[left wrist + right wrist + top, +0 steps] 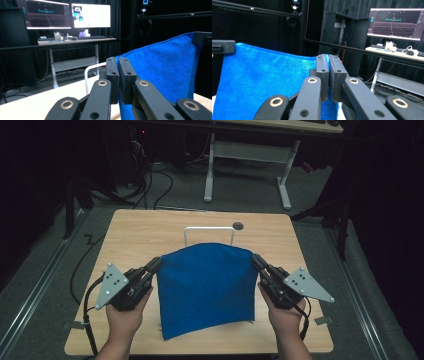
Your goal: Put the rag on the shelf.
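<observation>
A blue cloth (205, 287) hangs spread above the wooden table (140, 235), held up by its two top corners. My left gripper (156, 264) is shut on the cloth's top left corner, and my right gripper (256, 260) is shut on the top right corner. In the left gripper view the jaws (118, 60) pinch the cloth (165, 67) edge, and the other gripper's tip (203, 38) shows at the far corner. The right gripper view shows its jaws (328, 57) closed on the cloth (267, 77). A white wire rack (209, 231) stands just behind the cloth.
A small dark round hole (238, 225) sits near the table's far edge. Beyond the table stands a white-legged desk (250, 167) with cables on the floor. Monitors (90, 15) and a keyboard sit on that desk.
</observation>
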Demonstrator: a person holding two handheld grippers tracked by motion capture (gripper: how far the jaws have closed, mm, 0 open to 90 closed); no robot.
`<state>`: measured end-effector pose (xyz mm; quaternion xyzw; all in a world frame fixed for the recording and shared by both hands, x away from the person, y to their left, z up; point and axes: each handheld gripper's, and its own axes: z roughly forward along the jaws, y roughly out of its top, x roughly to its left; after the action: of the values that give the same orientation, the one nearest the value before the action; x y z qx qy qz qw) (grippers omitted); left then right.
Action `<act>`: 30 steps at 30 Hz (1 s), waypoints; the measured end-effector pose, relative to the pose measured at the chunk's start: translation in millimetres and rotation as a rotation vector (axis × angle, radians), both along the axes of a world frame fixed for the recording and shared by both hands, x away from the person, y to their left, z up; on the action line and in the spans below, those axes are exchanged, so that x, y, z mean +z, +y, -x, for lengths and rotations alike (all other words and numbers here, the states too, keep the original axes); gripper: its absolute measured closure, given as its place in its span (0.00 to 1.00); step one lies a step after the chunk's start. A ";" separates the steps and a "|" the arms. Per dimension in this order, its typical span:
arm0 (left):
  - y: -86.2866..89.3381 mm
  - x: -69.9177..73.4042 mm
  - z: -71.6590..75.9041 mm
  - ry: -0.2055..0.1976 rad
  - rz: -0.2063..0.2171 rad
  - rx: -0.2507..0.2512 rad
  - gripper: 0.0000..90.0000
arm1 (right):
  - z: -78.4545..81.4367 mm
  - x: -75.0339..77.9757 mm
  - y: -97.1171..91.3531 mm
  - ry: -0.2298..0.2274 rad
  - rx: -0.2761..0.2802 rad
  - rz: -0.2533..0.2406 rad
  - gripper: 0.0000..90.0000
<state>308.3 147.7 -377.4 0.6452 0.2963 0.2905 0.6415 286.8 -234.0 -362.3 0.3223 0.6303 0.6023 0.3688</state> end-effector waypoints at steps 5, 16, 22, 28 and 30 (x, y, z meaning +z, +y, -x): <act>-4.4 4.9 -20.1 0.011 -0.024 0.012 0.98 | -6.8 4.1 -2.1 0.001 -0.012 0.002 0.98; -7.6 23.3 -55.7 0.003 -0.060 0.063 0.98 | -39.3 26.5 -6.6 0.019 -0.030 0.007 0.98; -10.1 39.0 -85.1 -0.009 -0.124 0.133 0.98 | -60.9 36.5 -12.4 0.040 -0.058 -0.008 0.98; -17.5 54.1 -121.1 0.011 -0.193 0.175 0.98 | -94.7 44.3 -18.3 0.066 -0.083 -0.023 0.98; -18.4 56.3 -125.3 0.007 -0.189 0.181 0.98 | -98.7 44.6 -18.4 0.069 -0.086 -0.023 0.98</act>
<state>433.6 129.4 -321.0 0.6742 0.3268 0.3717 0.5481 385.5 -252.4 -317.7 0.3739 0.6211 0.5818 0.3687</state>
